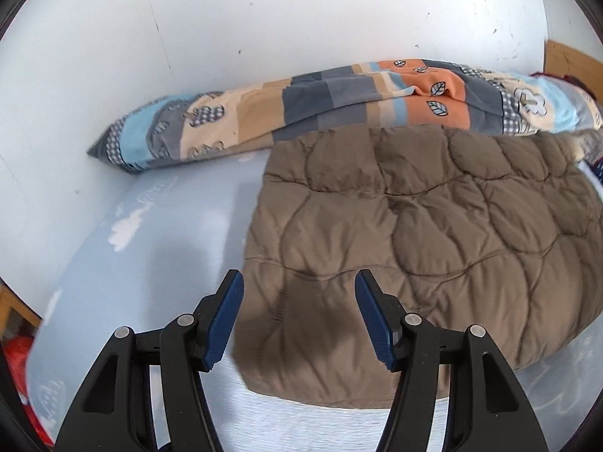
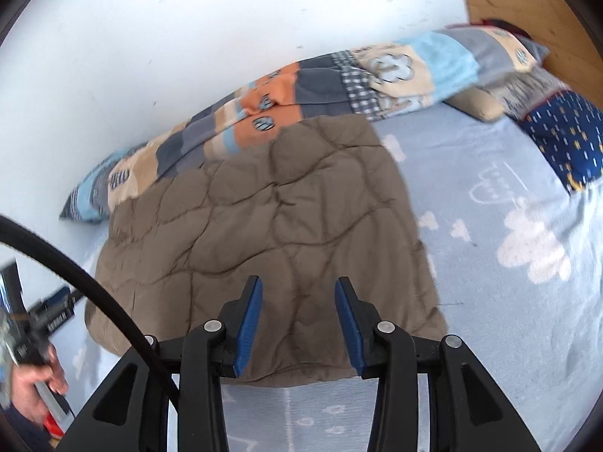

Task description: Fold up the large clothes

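On pale blue bedsheet, folded brown quilted coat, both hand-held grippers apparently empty

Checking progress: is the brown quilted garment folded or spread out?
Folded: the brown quilted garment lies as a compact rectangle on the bed, no sleeves showing.

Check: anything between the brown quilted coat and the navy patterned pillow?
Nothing; bare light-blue sheet separates the brown quilted coat from the navy patterned pillow. It shows in the right wrist view.
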